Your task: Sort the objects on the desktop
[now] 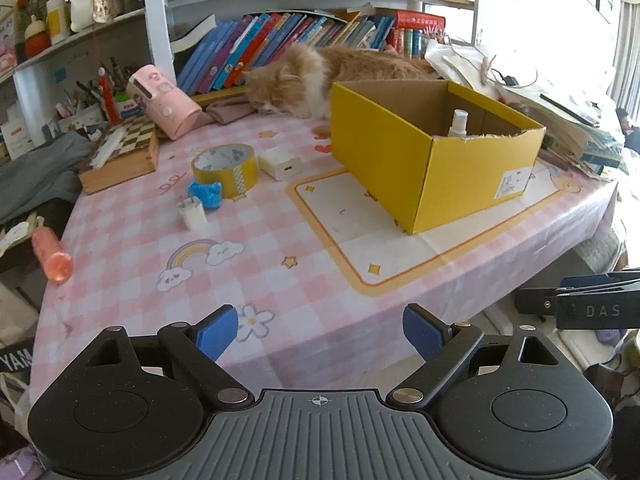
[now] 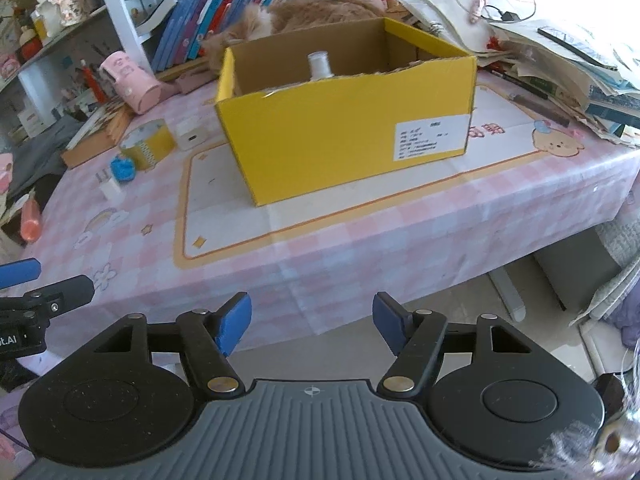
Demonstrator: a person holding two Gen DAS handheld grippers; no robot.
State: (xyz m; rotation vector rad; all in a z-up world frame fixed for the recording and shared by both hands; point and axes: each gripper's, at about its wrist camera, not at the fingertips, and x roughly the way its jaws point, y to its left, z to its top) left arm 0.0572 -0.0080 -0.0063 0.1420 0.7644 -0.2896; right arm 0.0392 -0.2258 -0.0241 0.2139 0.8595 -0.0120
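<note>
Both the left claw (image 1: pixel 320 336) and the right claw (image 2: pixel 312 324) hang spread and empty off the desk's (image 1: pixel 120 248) near edge. Toward its left edge lie a yellow tape roll (image 1: pixel 226 168), light and rigid, best pinched across its wall, a blue lump (image 1: pixel 206 194) and a small white tube (image 1: pixel 193 212). The yellow cardboard box (image 2: pixel 344 136) stands clear; a sleeping cat (image 1: pixel 296 80) lies behind.

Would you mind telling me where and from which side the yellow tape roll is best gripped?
I would pinch the yellow tape roll across one wall from above, one finger in the open hole and one outside. It lies flat, hole up. Choose the rim away from the blue item that sits against it.
</note>
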